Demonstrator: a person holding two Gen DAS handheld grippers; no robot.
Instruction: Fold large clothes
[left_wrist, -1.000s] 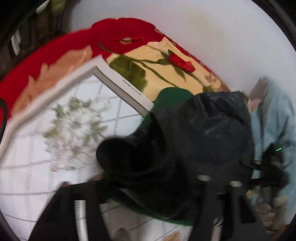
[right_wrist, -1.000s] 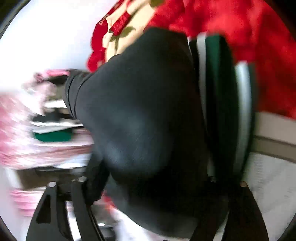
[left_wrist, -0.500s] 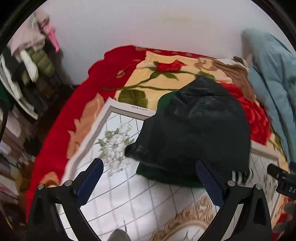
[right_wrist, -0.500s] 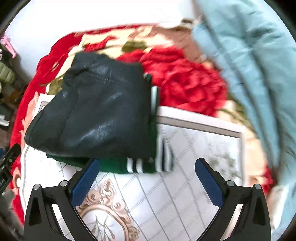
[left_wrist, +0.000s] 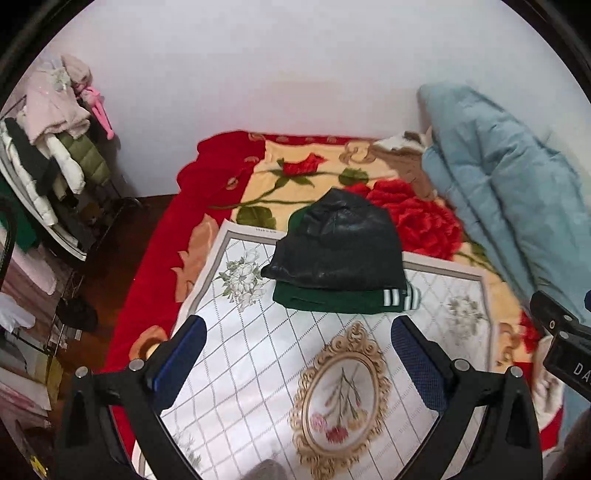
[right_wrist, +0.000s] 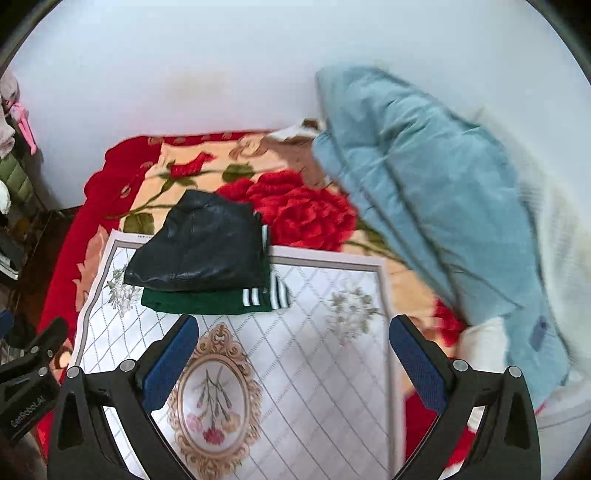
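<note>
At far left, a clothes rack (left_wrist: 55, 147) stands against the wall (left_wrist: 295, 66). My left gripper (left_wrist: 295, 347) hangs above the white patterned cloth (left_wrist: 258, 369), its blue pads spread wide with nothing between them. Beyond it lies the folded black jacket (left_wrist: 336, 243), stacked on a folded green garment (left_wrist: 332, 301) whose white-striped cuff points right. The stack straddles the cloth's far edge, partly on the red rose blanket (left_wrist: 221, 177); its long axis runs left to right, and the jacket's narrower end points away toward the wall. My right gripper (right_wrist: 291, 343) is likewise spread wide and empty, above the same cloth; in its view the stack (right_wrist: 199, 247) sits ahead and to the left. At far right, a pale blue quilt (right_wrist: 424, 192) is heaped against the wall, its outline blurred.
</note>
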